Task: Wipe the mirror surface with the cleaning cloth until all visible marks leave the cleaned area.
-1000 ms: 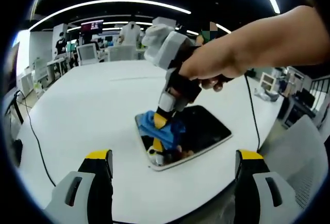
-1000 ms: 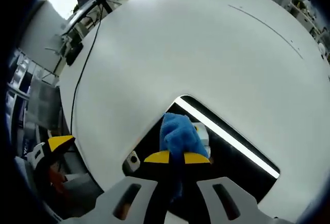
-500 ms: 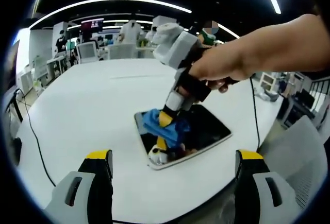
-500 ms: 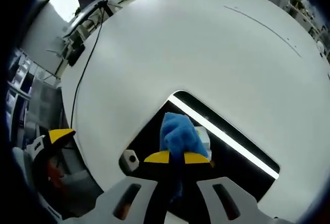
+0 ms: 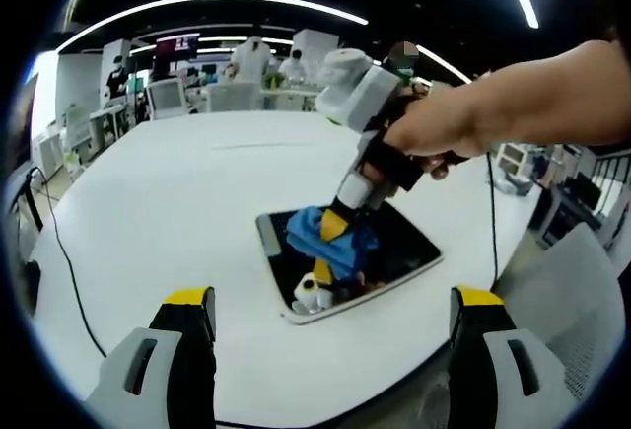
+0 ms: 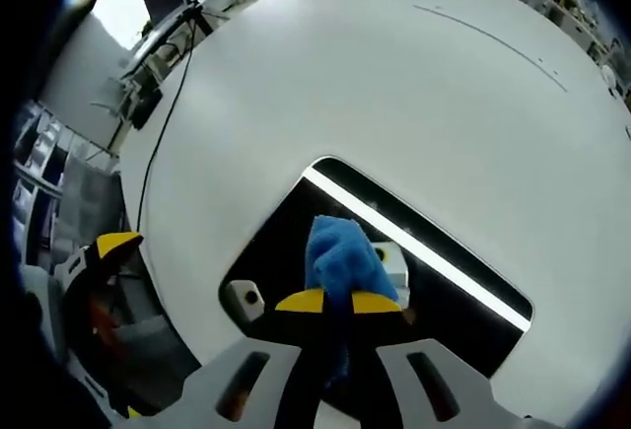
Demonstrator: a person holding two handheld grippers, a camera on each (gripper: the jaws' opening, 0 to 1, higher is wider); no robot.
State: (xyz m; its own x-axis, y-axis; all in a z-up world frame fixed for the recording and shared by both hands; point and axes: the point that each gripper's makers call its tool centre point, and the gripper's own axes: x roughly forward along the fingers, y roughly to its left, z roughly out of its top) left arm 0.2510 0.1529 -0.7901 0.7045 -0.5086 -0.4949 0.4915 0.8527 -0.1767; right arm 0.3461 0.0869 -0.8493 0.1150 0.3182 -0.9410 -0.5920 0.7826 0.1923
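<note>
In the left gripper view, the left tongs (image 5: 330,325) hang wide apart and hold nothing, their two yellow-tipped jaws rising at the near edge of a large white table (image 5: 177,202). Near the middle of the table, toward the near right, a dark rectangular mirror (image 5: 409,251) with rounded corners lies flat. A person's hand (image 5: 434,138) reaches in from the right with the right tongs (image 5: 333,227), which point down onto the mirror and are closed on a blue cloth (image 5: 320,237); the cloth is bunched and pressed on the glass toward the mirror's left part. A black cable (image 5: 64,261) trails over the table's left side, and desks, screens and people stand far off in the room behind. In the right gripper view, the right tongs (image 6: 338,302) rise from the bottom, their yellow tips pinched together on the cloth (image 6: 338,256), which rests on the mirror (image 6: 296,232). The glass reflects a bright ceiling strip light running diagonally across it. The white table (image 6: 394,84) spreads beyond the mirror on the far side, the cable (image 6: 158,133) runs over its left edge, and a yellow tip of the left tongs (image 6: 116,244) shows at the left.
</note>
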